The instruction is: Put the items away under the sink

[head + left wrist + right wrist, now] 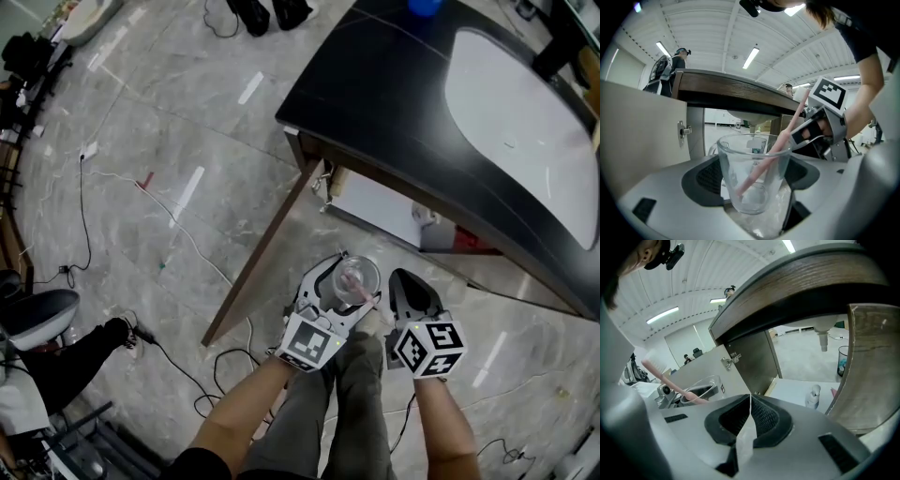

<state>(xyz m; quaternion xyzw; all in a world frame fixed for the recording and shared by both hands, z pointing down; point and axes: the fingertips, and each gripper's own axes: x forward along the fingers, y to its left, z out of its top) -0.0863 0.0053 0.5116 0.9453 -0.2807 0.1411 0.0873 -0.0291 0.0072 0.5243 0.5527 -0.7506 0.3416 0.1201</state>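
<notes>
Nearest, at bottom centre of head view: left tongs point(752, 185) clamped on clear glass point(736, 164), pink toothbrush point(785, 133) leaned inside it. Right tongs point(750, 411) held just beside, to right, jaws pressed together, nothing gripped. Beyond, cabinet door point(265, 251) seen swung open; white bottle point(813, 397) stood on white shelf point(375, 206) inside. Farthest, at upper right: black bench point(394, 94), white sink point(525, 122) set in it.

Pink plastic toothbrush point(772, 155) in clear glass cup point(753, 176); cup between jaws of left hand-held gripper point(343, 282), just left of right hand-held gripper point(412, 285). Ahead, under black tabletop point(394, 103) with white oval sink point(525, 122), white pump bottle point(813, 397) on white cabinet shelf point(370, 202)
</notes>
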